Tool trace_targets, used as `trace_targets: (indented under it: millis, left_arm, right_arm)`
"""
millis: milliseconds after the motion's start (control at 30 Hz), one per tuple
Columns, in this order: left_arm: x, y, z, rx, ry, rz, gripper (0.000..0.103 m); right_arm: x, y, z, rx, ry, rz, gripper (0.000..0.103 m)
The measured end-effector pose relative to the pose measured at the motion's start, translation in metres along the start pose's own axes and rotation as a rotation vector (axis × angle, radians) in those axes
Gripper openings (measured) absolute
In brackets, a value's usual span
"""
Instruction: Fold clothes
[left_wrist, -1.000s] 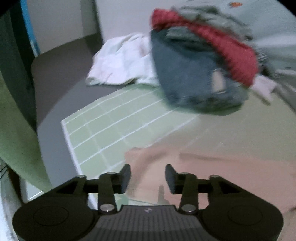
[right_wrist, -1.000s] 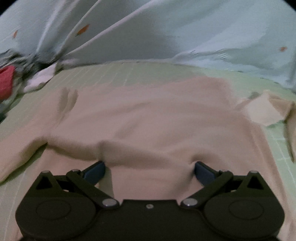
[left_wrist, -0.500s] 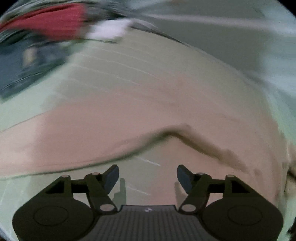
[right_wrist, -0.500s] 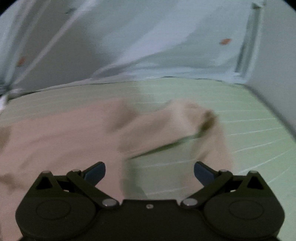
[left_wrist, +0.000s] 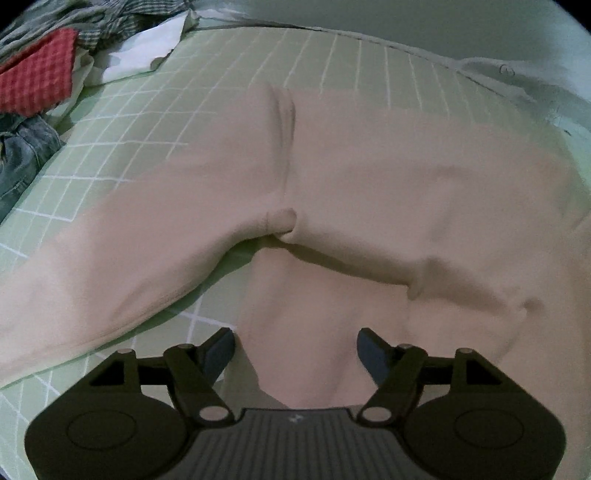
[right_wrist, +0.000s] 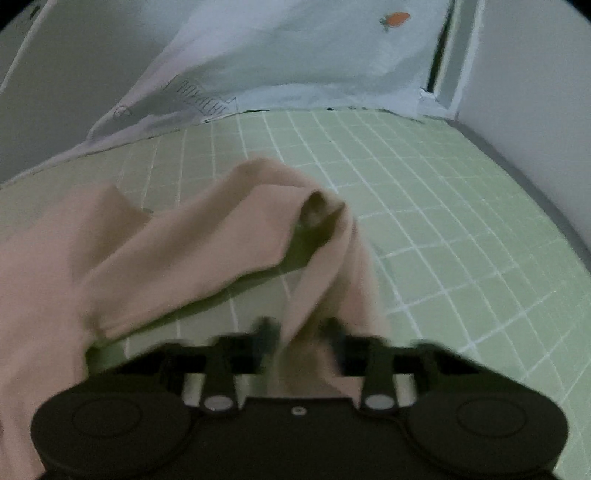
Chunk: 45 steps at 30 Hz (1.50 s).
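Left wrist view: left gripper spread wide, gripping nothing, straddling a fold of the beige top. Top spread across the green mat, one sleeve trailing left. Pile of other clothes at the mat's far left corner.

Right wrist view: right gripper blurred, narrowed around the other sleeve; looks pinched, cloth bunched between the fingers. Sleeve humped and lifted off the mat, pale sheet behind.

Risks: thin pinch, so could slip out on a quick pull. Could drag the whole top askew, with nothing pinning the body. Could land twisted, bunched as is.
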<state>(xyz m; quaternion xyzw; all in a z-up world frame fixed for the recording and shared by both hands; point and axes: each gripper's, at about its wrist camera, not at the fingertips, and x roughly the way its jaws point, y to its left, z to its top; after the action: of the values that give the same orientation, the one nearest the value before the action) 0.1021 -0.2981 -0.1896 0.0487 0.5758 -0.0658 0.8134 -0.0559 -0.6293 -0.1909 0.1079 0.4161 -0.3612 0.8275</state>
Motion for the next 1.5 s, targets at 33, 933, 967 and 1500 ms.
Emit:
trace_targets:
  millis: [33, 933, 967, 1500]
  left_arm:
    - [0.001, -0.002, 0.001, 0.004, 0.005, 0.008, 0.076]
    - [-0.001, -0.015, 0.000, 0.045, 0.045, 0.046, 0.080]
    - [-0.002, -0.015, 0.000, 0.045, 0.046, 0.045, 0.080]
    - [-0.001, -0.020, 0.000, 0.024, 0.059, 0.042, 0.084]
  right_arm:
    - [-0.002, -0.005, 0.001, -0.019, -0.016, -0.024, 0.007]
    - [-0.040, -0.137, -0.055, 0.716, -0.058, -0.060, 0.078]
    - [-0.036, -0.145, -0.059, 0.800, -0.054, -0.046, 0.078]
    - [-0.015, -0.160, -0.058, 0.964, -0.042, -0.068, 0.083]
